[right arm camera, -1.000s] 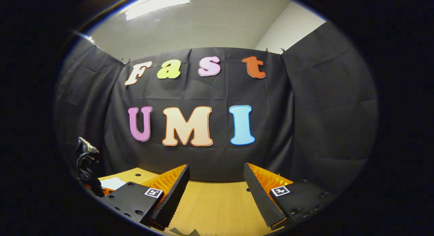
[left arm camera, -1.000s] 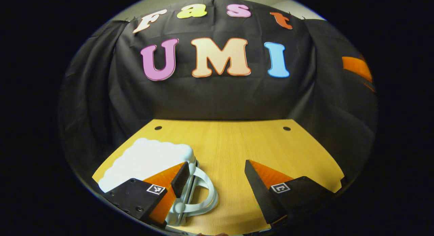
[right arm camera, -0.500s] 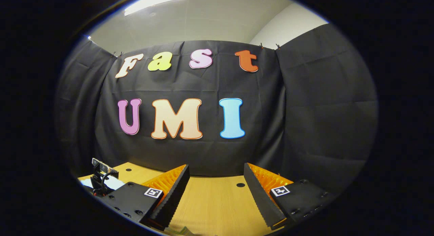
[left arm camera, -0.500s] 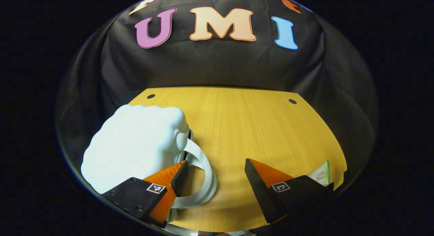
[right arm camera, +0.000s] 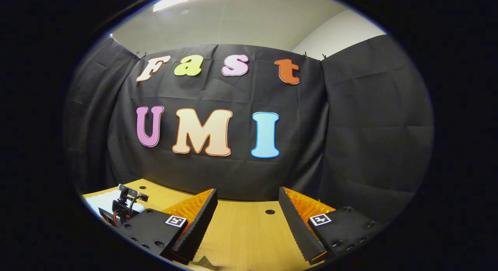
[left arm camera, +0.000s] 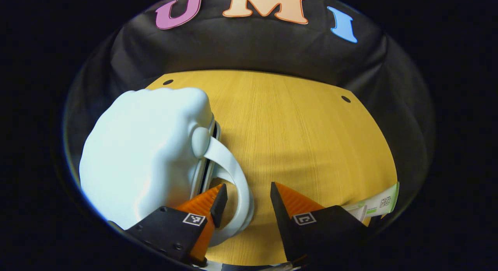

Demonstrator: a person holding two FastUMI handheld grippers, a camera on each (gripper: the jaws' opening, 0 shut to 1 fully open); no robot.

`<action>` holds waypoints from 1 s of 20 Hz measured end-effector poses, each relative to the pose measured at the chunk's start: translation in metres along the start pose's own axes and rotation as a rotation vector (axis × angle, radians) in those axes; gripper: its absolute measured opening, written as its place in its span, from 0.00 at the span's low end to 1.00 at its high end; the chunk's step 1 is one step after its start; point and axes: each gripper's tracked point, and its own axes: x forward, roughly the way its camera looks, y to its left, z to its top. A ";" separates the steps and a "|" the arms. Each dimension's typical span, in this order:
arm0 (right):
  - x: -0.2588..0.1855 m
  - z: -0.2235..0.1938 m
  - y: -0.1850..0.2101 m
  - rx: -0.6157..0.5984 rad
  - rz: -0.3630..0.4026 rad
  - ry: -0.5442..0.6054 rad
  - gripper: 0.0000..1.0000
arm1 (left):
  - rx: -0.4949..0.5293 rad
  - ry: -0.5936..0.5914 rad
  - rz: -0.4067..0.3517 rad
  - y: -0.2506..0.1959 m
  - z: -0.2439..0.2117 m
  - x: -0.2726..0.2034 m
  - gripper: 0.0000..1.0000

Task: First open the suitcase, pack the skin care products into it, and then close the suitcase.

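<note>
On the left half of the tabletop [left arm camera: 295,131] lies the suitcase [left arm camera: 144,154], a pale cloud-shaped case, shut, with its looped handle [left arm camera: 237,185] pointing toward me. Over the last second I have dropped my left tongs [left arm camera: 245,195] down and forward: the case was a low shape at the bottom of the left gripper view and now looms large, and the jaws have drawn in from wide to a moderate gap. One finger now sits inside the handle loop by the seam of the case, the other outside it, so the handle band runs between them, not yet pinched as far as I can tell. I judge this the start of the opening step, with nothing packed so far. A skin care tube [left arm camera: 375,206] has also come into sight at the near right edge, lying flat, well apart from the case. My right tongs [right arm camera: 247,220] have barely shifted; they hang wide apart and empty above the tabletop, facing the back wall, and in the right gripper view the left tool's camera head [right arm camera: 124,205] shows low at left over the case. By my count: one suitcase, one handle, one tube that I can see, two tongs.
</note>
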 end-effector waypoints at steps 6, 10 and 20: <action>-0.004 -0.004 -0.011 0.011 -0.018 0.002 0.98 | 0.060 0.033 0.026 0.002 -0.005 0.005 0.15; -0.005 -0.005 -0.009 0.015 -0.002 -0.006 0.98 | 0.147 0.016 0.033 -0.002 0.003 -0.004 0.06; -0.004 -0.012 0.012 0.052 0.053 -0.011 0.99 | 0.151 -0.067 0.026 0.001 0.046 -0.048 0.00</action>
